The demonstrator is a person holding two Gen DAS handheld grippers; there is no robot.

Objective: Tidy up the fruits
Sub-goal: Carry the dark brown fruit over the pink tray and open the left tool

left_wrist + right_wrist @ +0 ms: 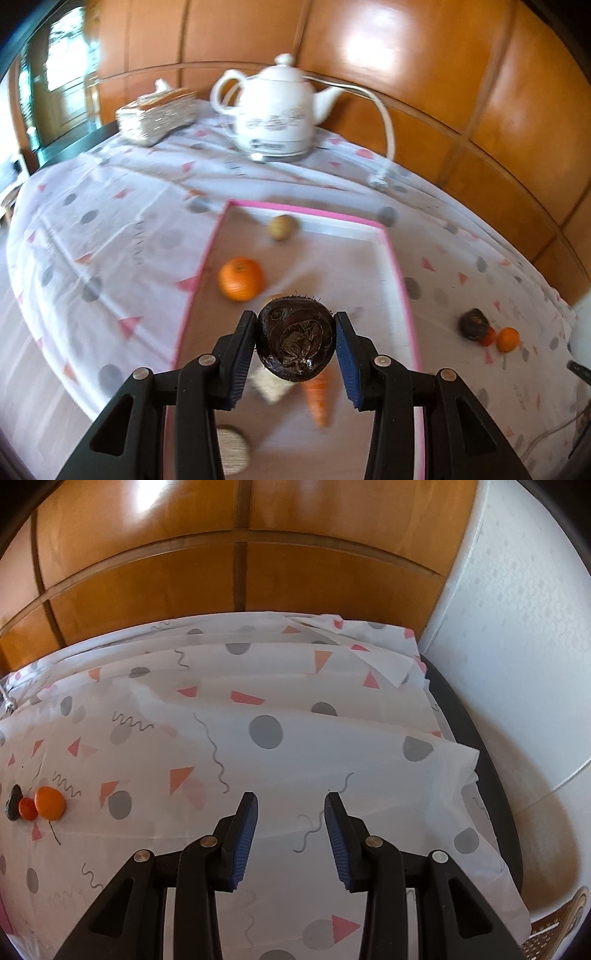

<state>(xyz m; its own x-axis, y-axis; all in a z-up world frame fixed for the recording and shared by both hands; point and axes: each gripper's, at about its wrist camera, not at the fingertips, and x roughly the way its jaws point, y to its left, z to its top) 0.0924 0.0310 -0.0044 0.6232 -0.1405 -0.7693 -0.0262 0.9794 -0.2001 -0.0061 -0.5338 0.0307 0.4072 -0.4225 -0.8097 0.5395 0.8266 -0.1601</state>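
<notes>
Right gripper (290, 805) jaws parted, empty, above patterned tablecloth (295, 709); small orange fruit (49, 802) far left

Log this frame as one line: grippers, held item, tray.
left gripper: shut on dark root above tray | right gripper: open, nothing held, over cloth | tray: orange, carrot

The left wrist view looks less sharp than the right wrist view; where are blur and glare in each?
Left wrist view: the teapot, the orange and the carrot are smeared, while the dark root in the left gripper stays sharp; glare on the wood panel. Right wrist view: the tablecloth is crisp; glare at the panel's top.
</notes>
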